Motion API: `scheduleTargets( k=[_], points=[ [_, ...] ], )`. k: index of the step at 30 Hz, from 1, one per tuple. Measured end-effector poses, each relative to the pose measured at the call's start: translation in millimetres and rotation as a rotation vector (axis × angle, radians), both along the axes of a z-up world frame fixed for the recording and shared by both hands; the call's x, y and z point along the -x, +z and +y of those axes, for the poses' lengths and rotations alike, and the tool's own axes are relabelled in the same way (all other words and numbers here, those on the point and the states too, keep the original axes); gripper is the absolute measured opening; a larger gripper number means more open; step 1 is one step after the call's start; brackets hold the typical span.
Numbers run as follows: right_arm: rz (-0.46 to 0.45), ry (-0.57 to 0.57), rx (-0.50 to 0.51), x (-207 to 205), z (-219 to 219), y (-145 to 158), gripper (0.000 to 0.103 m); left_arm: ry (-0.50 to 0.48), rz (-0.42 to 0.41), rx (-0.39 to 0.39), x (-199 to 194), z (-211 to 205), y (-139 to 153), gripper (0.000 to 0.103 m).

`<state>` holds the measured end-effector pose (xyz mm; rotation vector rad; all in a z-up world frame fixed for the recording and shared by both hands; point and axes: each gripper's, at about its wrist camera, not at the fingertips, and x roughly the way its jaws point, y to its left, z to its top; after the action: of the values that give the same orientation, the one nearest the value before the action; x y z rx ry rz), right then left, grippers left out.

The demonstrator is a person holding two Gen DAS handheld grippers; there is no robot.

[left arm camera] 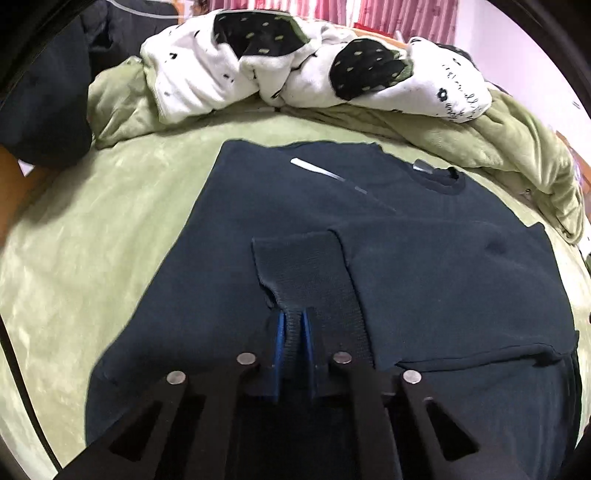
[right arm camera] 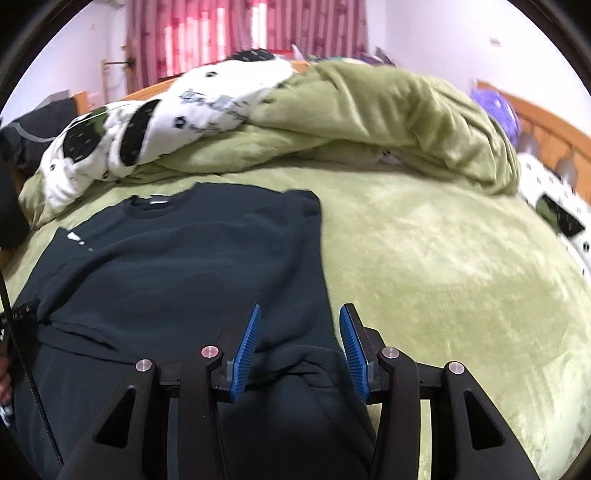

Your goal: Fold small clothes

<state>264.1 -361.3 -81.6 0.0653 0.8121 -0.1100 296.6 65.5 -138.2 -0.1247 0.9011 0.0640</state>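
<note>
Left tongs (left arm camera: 294,321): pressed together on the ribbed cuff (left arm camera: 295,273) of a sleeve, knit bunched between the blue pads (left arm camera: 280,343). The cuff lies across the middle of the dark sweatshirt (left arm camera: 229,229), so this sleeve looks already folded inward over the body.

Right tongs (right arm camera: 300,325): spread, nothing between the pads. They hover over the sweatshirt's right edge near the hem, where the cloth is rumpled; contact cannot be told.

Sweatshirt: flat on the bed's green blanket (right arm camera: 443,266), collar (left arm camera: 439,181) at the far end, a white mark (left arm camera: 317,170) on the chest. In the right wrist view the side edge runs straight, with no sleeve sticking out.

Beyond: heaped green quilt (right arm camera: 388,110) and a white spotted blanket (left arm camera: 207,81) at the far side, pink curtains (right arm camera: 240,33) behind.

Judgement: partway. Sleeves appear brought in; the cuff wants laying flat, and the lengthwise fold, hem toward collar, is not yet done.
</note>
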Motion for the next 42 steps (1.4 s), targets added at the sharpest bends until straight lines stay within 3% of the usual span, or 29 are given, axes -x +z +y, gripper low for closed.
scheduleTargets(
  k=[3,9,13,19,26,34,36,42],
  points=[
    [0.018,-0.034,-0.046,-3.6,-12.9,-3.0,0.044,0.014,-0.059,0.012,7.8,13.0,14.8,0.008],
    [0.042,-0.06,-0.057,-8.5,-18.4,-12.4,0.044,0.032,-0.093,-0.002,15.5,34.1,30.4,0.005],
    [0.079,-0.048,-0.039,-13.6,-12.9,-23.7,0.044,0.033,-0.076,0.025,14.2,43.3,24.6,0.005],
    [0.149,-0.055,0.019,-19.9,-6.8,-42.7,0.044,0.021,-0.043,-0.01,13.1,36.0,11.1,0.008],
    [0.121,-0.065,-0.02,-13.5,-10.0,-34.4,0.049,0.02,-0.047,-0.045,22.7,33.4,17.1,0.009],
    [0.061,-0.045,-0.068,7.2,1.1,-14.4,0.058,0.021,-0.057,-0.056,53.4,31.8,32.1,0.025],
    [0.041,-0.029,-0.089,16.0,7.3,-9.0,0.059,0.016,-0.064,-0.056,63.0,31.0,37.1,0.035],
    [0.005,0.034,-0.07,40.7,33.6,2.7,0.059,-0.002,-0.081,-0.058,96.1,30.1,51.8,0.041]
  ],
)
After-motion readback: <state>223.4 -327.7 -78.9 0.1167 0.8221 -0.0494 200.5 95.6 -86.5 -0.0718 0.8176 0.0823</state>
